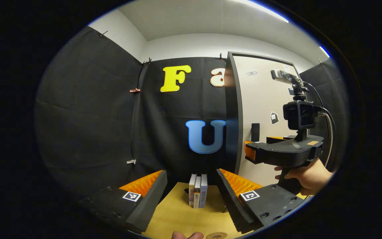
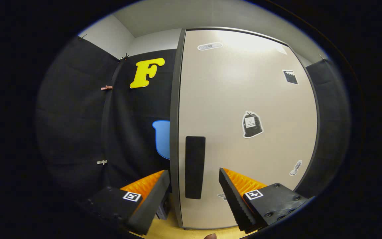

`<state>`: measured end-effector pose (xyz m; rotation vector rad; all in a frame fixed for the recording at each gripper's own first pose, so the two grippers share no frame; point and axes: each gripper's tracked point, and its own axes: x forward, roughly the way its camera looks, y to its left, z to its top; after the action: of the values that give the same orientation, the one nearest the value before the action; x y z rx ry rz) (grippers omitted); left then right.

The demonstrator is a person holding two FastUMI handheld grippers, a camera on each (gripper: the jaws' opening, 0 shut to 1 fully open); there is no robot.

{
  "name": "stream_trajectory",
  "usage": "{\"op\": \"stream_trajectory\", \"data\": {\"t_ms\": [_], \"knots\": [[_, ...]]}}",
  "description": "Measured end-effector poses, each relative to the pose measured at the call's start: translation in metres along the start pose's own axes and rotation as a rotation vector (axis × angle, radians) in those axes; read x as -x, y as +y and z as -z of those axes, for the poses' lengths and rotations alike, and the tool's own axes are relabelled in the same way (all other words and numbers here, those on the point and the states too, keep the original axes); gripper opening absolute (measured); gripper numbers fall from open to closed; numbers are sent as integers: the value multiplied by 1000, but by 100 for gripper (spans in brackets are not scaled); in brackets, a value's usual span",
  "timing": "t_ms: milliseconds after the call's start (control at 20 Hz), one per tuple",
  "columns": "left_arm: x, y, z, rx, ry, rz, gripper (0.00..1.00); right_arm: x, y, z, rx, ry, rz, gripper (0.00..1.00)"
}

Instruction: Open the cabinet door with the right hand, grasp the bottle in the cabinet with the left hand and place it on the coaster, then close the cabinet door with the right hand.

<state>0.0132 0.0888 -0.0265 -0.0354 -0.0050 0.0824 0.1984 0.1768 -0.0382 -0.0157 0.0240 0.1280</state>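
In the left gripper view, the left gripper [image 1: 191,196] has its two fingers spread wide apart, and nothing is between them. Under it is a yellow wooden table [image 1: 177,215]. Three books [image 1: 198,190] stand upright on the table, side by side, between the two fingers and farther back. A round coaster [image 1: 217,235] lies on the table at the very bottom, nearer than the books. To the right of the books stands the cabinet, and its door [image 1: 264,109] is shut. A black handle [image 1: 255,131] sits on the door. The right gripper [image 1: 249,152] is up in front of the door, close to the handle. A hand [image 1: 305,177] holds it from below. I cannot tell from here how wide its fingers are.

In the right gripper view, the right gripper [image 2: 194,196] has its fingers wide apart with nothing held. The cabinet door [image 2: 244,99] is straight ahead and shut. The tall black handle [image 2: 195,167] lines up between the two fingers, but they do not touch it. A sticker [image 2: 252,124] is on the door, to the right of the handle. The bottle cannot be seen, since the door is shut.
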Motion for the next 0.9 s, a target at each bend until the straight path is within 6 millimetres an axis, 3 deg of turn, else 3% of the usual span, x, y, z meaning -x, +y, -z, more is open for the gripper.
{"op": "stream_trajectory", "data": {"t_ms": [150,200,300,350,400,450,650,900], "knots": [[-5,7,5,5,5,-7,93,-17,1,11,-31,23,22,83],[-6,7,6,6,6,-7,93,-22,1,14,-38,30,35,69],[-8,11,8,5,8,-11,93,-33,-8,18,-43,40,86,53],[-9,11,7,5,9,-11,93,-28,-6,15,-57,24,96,48],[-9,11,8,5,10,-11,93,-28,-7,18,-60,32,100,37],[-9,11,9,5,12,-10,93,-28,-9,16,-46,24,103,37],[-6,9,9,9,13,-7,93,-24,-5,16,-63,27,17,21],[3,3,4,-4,7,-5,93,-1,0,13,-94,46,-46,21]]}}
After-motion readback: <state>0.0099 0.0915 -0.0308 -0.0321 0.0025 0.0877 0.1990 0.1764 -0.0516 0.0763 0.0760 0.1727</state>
